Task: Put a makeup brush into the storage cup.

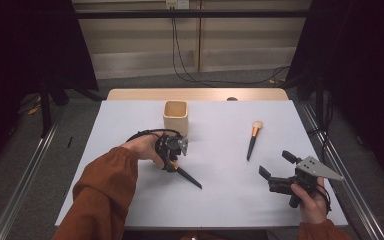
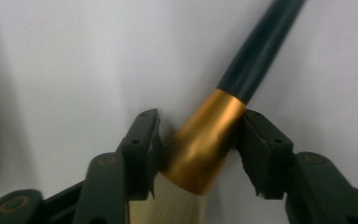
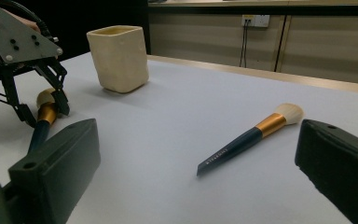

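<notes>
Up close, left tool (image 2: 198, 140) pads flanking brush ferrule (image 2: 205, 140).

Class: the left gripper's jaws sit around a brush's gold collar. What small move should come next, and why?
Probably lift the near brush slightly. The left gripper has both jaws against its gold collar, it lies on the table, and the cup stands close behind.

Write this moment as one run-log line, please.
left gripper: shut on near brush ferrule | right gripper: open, holds nothing | cup: upright
</notes>
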The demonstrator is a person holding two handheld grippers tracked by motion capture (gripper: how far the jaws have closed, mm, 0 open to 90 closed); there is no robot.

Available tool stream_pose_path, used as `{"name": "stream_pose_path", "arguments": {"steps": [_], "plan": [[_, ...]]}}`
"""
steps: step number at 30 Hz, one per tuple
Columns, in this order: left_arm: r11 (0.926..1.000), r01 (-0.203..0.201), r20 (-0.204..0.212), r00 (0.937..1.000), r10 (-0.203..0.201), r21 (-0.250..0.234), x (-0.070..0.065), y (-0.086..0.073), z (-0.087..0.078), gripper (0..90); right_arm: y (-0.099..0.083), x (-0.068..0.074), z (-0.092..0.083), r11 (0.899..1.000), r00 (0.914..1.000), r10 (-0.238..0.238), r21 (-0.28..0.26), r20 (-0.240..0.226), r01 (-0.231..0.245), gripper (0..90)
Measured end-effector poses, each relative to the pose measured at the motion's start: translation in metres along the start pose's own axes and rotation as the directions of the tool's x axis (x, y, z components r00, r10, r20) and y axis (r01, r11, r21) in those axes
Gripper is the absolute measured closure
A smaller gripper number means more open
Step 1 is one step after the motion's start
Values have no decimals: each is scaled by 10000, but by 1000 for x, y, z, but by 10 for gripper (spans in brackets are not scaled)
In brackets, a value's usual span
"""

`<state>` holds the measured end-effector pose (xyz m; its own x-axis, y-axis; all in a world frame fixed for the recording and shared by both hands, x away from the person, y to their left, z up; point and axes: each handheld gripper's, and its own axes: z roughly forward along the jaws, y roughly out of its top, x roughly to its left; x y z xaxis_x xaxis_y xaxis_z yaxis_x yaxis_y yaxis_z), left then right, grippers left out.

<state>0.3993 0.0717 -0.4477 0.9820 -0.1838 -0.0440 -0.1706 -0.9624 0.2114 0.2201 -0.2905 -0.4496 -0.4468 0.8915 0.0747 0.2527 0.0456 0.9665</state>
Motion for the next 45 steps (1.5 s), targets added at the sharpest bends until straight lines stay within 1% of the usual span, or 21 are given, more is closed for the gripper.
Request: {"name": "stream_pose_path", "arguments": {"steps": [2,5,9,11,15,18,19,20,22,23,24,25,26,27,31,33,34,37,38,41,45], "plan": [[9999,152,-17,9999,-152,-43,0,-1,0,534,0,0,0,10000,10000,6,-5,-3,-6,0],[9999,82,59,9999,-83,109,0,0,0,574,0,0,0,10000,10000,1,1,-6,-1,0],[9994,306,97,9995,-308,129,0,-1,-1,612,0,0,0,10000,10000,5,5,-12,-5,0],[9990,388,162,9991,-392,235,1,-1,-2,614,0,0,0,10000,10000,16,15,-8,-16,0],[9987,480,150,9987,-482,148,0,-3,-1,612,0,0,0,10000,10000,-4,29,-11,4,0],[9983,517,323,9981,-525,271,1,-4,-2,583,0,0,0,10000,10000,-17,36,-17,17,0],[9987,415,303,9986,-424,308,1,-4,-2,543,0,0,0,10000,10000,-17,30,-18,17,0],[9984,465,280,9985,-475,336,0,-4,-2,537,0,0,0,10000,10000,-23,35,-24,23,0],[9986,406,260,9988,-415,341,-1,-4,-1,537,0,0,0,10000,10000,-1,34,-28,2,0],[9983,482,276,9984,-491,321,-1,-5,-1,538,0,0,1,10000,10000,-3,33,-18,3,0],[9986,445,432,9980,-458,293,0,-5,-1,485,0,0,1,10000,10000,-2,38,-28,2,0],[9989,350,481,9982,-364,306,-1,-5,-1,485,0,0,1,10000,10000,-2,38,-28,2,0],[9988,343,541,9979,-361,343,-1,-5,-1,436,0,0,0,10000,10000,-16,39,-32,16,0],[9990,307,520,9981,-324,326,-2,-5,0,436,0,0,0,10000,10000,-16,39,-32,16,0],[9990,290,525,9981,-308,339,0,-6,-1,460,0,0,1,10000,10000,-10,49,-27,10,0],[9994,198,378,9991,-209,291,1,-7,-1,528,0,0,0,10000,10000,-19,48,-41,19,0],[9989,274,315,9991,-285,370,2,-7,-2,587,0,0,0,10000,10000,-25,47,-41,25,0],[9986,269,245,9993,-281,460,2,-6,-2,605,-1,0,0,10000,10000,-11,54,-28,11,0],[9982,378,220,9990,-389,473,1,-6,-2,608,0,0,0,10000,10000,9,42,-25,-9,0],[9971,403,148,9990,-413,652,1,-5,-2,613,0,0,0,10000,10000,1,39,-23,-1,0],[9949,724,116,9972,-734,709,1,-4,-2,620,0,0,0,10000,10000,-20,38,-35,20,0]]}}
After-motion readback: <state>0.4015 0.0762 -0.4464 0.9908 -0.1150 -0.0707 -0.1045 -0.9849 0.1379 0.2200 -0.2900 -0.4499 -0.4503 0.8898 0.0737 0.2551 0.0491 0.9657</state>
